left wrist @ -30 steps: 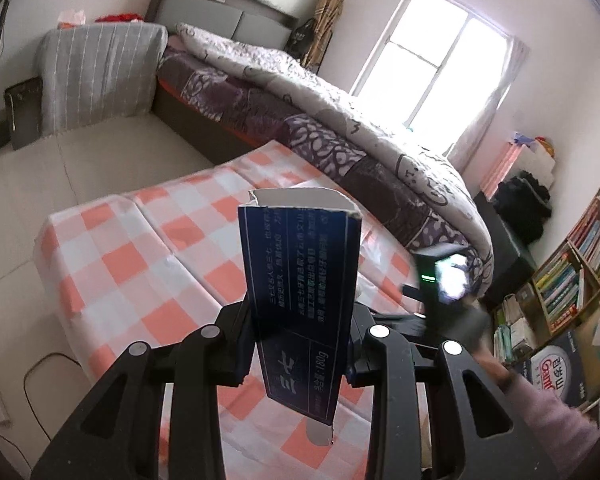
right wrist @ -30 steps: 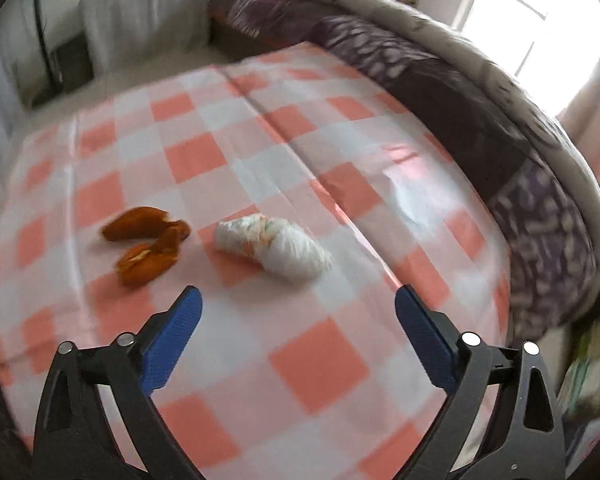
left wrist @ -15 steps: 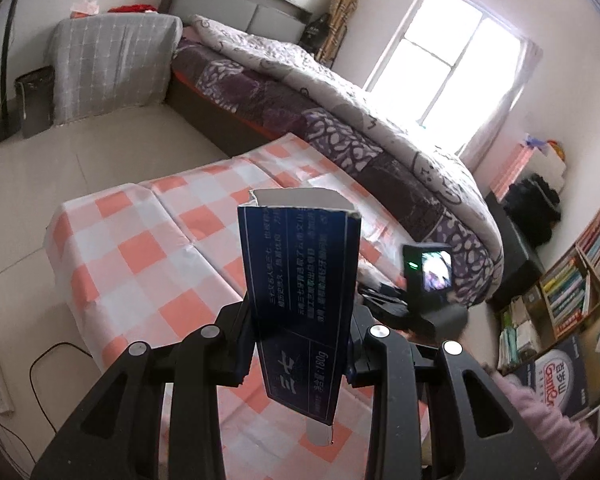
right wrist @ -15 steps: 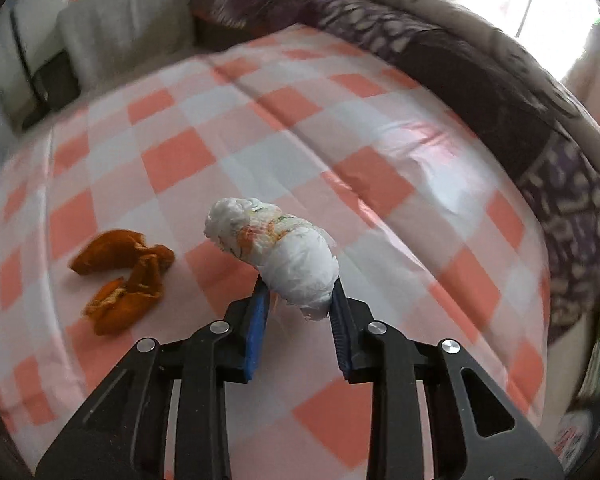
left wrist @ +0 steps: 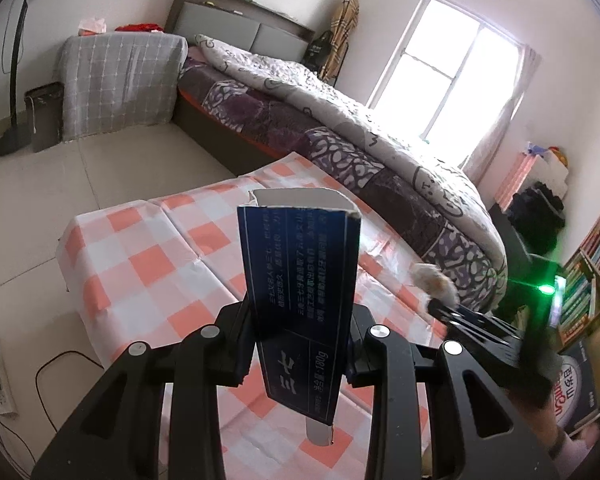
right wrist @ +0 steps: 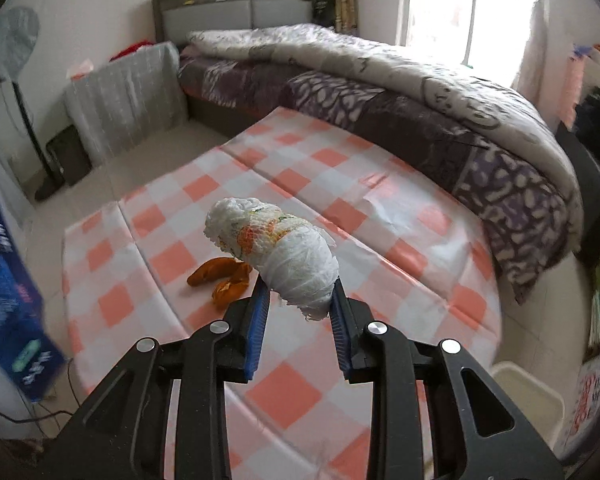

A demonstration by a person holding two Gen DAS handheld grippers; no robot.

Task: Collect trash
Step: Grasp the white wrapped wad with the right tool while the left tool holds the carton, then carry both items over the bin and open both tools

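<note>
Bedroom desk (right wrist: pixel 300 392) below, my left claw (left wrist: pixel 300 344) grips a blue carton (left wrist: pixel 300 300), right claw (right wrist: pixel 298 320) pinching a wadded tissue (right wrist: pixel 284 252).

1. Left wrist view: looks forward and downward along the left gripper (left wrist: pixel 300 344), close above the near edge of a checked table (left wrist: pixel 140 264), facing the bed (left wrist: pixel 340 132) and window (left wrist: pixel 452 80).
2. Right wrist view: similarly angled (slightly steeper), close over the same table (right wrist: pixel 340 184).
3. Both share the table, bed and window; each catches the other gripper at its edge.
</note>
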